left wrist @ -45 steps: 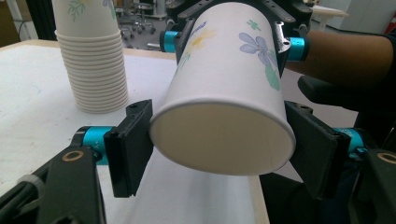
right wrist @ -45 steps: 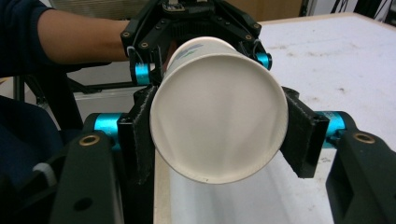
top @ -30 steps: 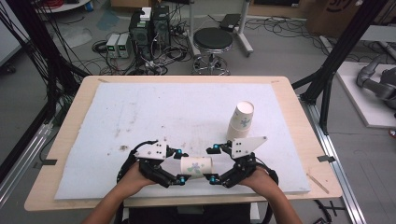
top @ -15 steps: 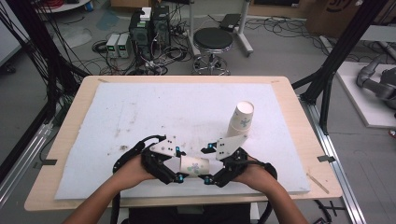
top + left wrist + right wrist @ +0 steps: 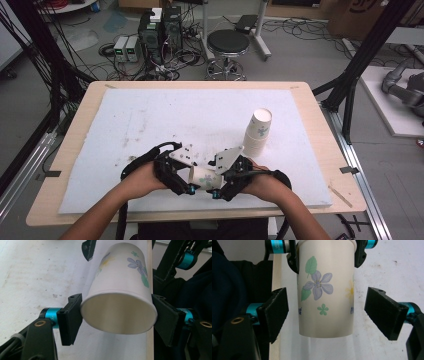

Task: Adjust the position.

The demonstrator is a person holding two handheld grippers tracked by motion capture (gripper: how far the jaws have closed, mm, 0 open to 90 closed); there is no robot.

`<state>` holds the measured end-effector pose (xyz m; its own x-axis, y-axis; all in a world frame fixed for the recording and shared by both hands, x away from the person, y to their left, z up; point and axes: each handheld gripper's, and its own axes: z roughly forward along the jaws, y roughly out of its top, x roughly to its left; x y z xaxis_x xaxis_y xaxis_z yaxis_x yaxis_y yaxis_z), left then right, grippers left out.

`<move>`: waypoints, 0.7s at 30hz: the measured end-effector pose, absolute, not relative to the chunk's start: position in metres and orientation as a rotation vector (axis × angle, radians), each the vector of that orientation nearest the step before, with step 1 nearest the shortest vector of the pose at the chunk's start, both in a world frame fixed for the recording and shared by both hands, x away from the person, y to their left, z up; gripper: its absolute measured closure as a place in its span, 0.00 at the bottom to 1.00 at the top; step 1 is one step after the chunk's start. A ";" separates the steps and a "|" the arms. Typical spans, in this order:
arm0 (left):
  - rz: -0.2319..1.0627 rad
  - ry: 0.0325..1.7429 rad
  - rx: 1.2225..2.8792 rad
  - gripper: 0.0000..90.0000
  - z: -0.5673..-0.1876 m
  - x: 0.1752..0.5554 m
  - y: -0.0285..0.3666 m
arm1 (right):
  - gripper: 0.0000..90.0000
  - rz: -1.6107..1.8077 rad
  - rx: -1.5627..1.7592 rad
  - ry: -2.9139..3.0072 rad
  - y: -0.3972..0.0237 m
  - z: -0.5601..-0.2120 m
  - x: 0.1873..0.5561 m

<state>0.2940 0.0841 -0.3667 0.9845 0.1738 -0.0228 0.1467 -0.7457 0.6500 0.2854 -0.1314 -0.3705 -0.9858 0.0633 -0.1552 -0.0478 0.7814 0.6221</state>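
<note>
The left claw (image 5: 117,322) clamps the rim of a white flower-printed paper cup (image 5: 120,297). The right claw (image 5: 327,315) stands open around its base, pads clear of the wall.

One flowered paper cup (image 5: 204,177) between two tools; one stack of cups (image 5: 258,132) on one worktop (image 5: 310,107); one stool (image 5: 228,45) beyond.

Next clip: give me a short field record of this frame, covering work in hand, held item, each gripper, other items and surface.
work in hand: paper cup held lying on its side between both grippers, near the table's front edge
left gripper: shut on the cup at its rim
right gripper: open, pads either side of the cup's base end, gaps visible
cup print: flowers and leaves
other items: stack of paper cups, upright, to the right
surface: white board, stained, on wooden table
</note>
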 end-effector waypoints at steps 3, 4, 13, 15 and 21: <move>0.052 0.229 2.438 0.33 -0.365 0.295 0.084 | 0.22 0.920 -0.002 2.817 -0.125 -0.372 0.285; 0.052 0.228 2.448 0.33 -0.364 0.295 0.084 | 0.22 0.911 -0.011 2.818 -0.124 -0.372 0.286; 0.046 0.214 2.488 0.33 -0.363 0.296 0.078 | 0.28 0.844 -0.050 2.839 -0.114 -0.374 0.286; 0.042 0.210 2.497 0.33 -0.364 0.296 0.077 | 0.28 0.827 -0.055 2.847 -0.112 -0.375 0.286; 0.042 0.211 2.493 0.33 -0.364 0.295 0.075 | 0.36 0.788 -0.060 2.856 -0.109 -0.378 0.287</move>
<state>0.2953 0.0752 -0.3638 0.9867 0.1613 -0.0201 0.1412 -0.7900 0.5966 0.2871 -0.1092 -0.3778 -0.9834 0.0087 -0.1812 -0.0855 0.8589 0.5049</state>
